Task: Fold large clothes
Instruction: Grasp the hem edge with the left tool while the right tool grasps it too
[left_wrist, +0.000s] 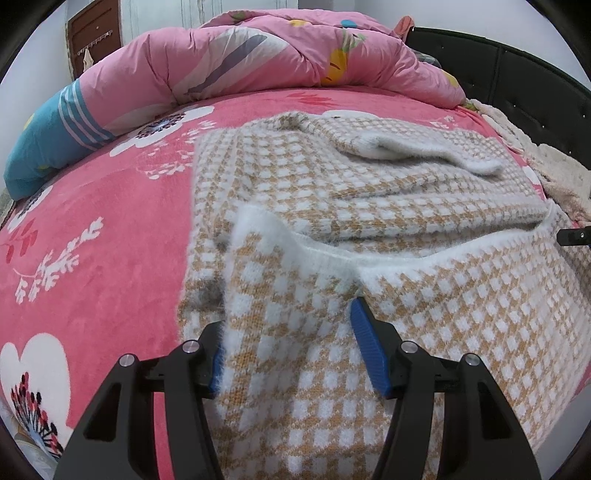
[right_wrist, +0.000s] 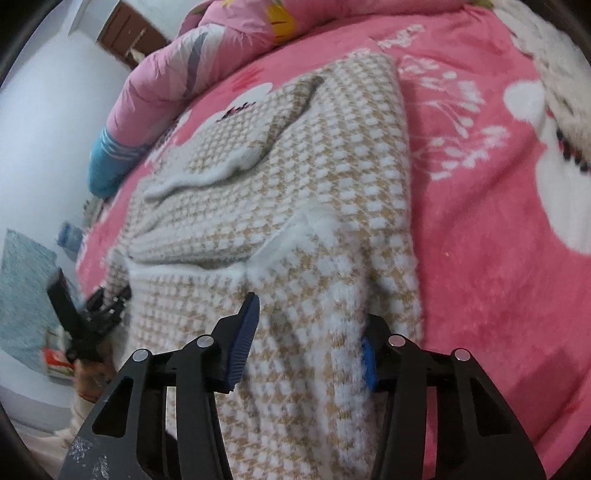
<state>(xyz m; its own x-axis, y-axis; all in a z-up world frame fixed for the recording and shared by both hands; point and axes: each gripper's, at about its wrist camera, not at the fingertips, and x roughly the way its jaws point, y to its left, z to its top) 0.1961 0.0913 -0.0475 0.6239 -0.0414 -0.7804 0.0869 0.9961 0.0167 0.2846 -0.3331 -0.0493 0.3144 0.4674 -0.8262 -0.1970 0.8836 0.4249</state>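
Observation:
A fuzzy tan-and-white checked sweater lies on the pink flowered bed, its sleeves folded across the body. Its white-edged hem is lifted and folded up over the body. My left gripper stands wide around the hem's left part, sweater cloth bulging between the blue pads; the left pad is mostly hidden by cloth. In the right wrist view my right gripper likewise straddles the hem's right part of the sweater, cloth draped between its fingers. The jaws stand well apart in both views.
A pink quilt with a blue end is heaped at the back of the bed. A black headboard stands at the right. The other gripper shows at the left of the right wrist view, beside the bed edge.

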